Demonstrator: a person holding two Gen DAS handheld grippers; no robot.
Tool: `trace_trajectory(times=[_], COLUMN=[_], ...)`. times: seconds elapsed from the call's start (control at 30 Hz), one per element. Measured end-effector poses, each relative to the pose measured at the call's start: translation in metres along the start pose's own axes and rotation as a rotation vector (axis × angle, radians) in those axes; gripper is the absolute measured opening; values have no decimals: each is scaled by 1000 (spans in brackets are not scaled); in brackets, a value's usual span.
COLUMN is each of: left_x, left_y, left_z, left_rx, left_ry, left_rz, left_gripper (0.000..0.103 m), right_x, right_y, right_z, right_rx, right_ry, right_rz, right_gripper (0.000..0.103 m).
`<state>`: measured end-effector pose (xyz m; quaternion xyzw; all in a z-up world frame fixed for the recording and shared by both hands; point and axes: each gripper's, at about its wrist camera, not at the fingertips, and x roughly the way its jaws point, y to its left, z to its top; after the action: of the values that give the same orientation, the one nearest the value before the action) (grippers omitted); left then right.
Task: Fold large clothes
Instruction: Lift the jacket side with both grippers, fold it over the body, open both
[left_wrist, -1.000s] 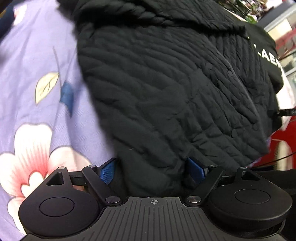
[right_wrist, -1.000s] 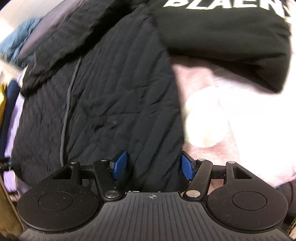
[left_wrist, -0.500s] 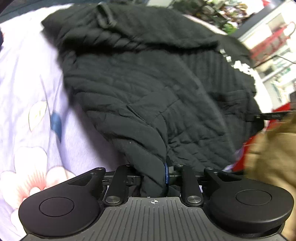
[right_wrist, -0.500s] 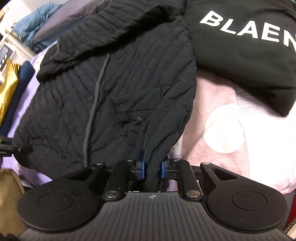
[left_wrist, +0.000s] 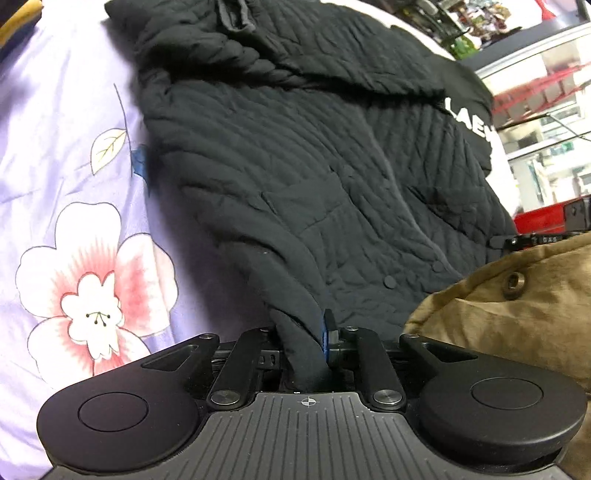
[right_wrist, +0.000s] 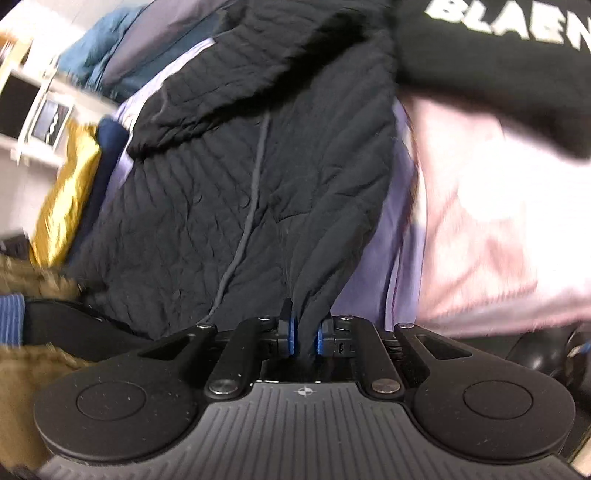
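Observation:
A black quilted jacket (left_wrist: 295, 166) lies spread on a lilac flowered sheet (left_wrist: 74, 147). In the left wrist view my left gripper (left_wrist: 301, 332) has a bunched corner of the jacket's hem between its jaws, which are closing on it, and the fabric pulls up towards the camera. In the right wrist view the jacket (right_wrist: 221, 203) runs away from my right gripper (right_wrist: 304, 332), which is shut on the hem's other corner between its blue pads (right_wrist: 291, 336). Both corners hang lifted off the bed.
A black sweatshirt with white letters (right_wrist: 498, 44) lies beyond the jacket, over a pink blanket (right_wrist: 480, 221). A tan garment (left_wrist: 498, 306) bulges at the lower right of the left view. A yellow cloth (right_wrist: 66, 192) and blue clothes (right_wrist: 96, 55) sit at the far left.
Both grippers went from wide open around the jacket's hem to clamped on it. Both then rose, drawing the hem corners up off the bed.

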<state>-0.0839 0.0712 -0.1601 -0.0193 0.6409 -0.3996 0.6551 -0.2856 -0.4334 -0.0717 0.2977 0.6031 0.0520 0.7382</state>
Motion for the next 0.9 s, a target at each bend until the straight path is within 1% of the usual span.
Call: trace_trajectory(times=[0.03,0.07,0.1,0.17,0.23,0.3,0.4,0.47,0.57,0.67,0.8,0.9], left_x=[3,5,3,-7,-20,-33,-46,-53,-66,-76,-83,-75], left_y=[-3,-6,-9,-11,-10,-10,-10,-8,-5,-1,6,17], left_z=[6,10,13,21,32,46,76,100,138,181,235,275], left_rx=[4,21,37,44,38,42,69,77,110,137,140,94], left_ry=[-8,2,5,-15,-54,-99,-172,-218,-282,-339,-390,-392], left_rz=[23,34,37,25,22,34,91,115,171,213,247,274], left_gripper=[53,53,55,55,57,57,57,57,56,51,51,51], right_x=[2,3,6,4,3,-4,-9,-11,-11,-16,-18,-13], right_y=[-5,-8,-9,-6,0,7,21,27,33,37,35,33], right_z=[1,2,6,11,23,37,63,86,122,166,225,264], right_rx=[27,37,39,25,-2,-23,-61,-96,-109,-107,-63,22], right_ry=[-7,-9,-9,-10,-24,-51,-95,-132,-201,-280,-360,-393], right_rz=[4,0,-2,16,44,83,118,122,139,125,116,137], right_gripper=[13,13,13,13,13,13,13,13,13,13,13,13])
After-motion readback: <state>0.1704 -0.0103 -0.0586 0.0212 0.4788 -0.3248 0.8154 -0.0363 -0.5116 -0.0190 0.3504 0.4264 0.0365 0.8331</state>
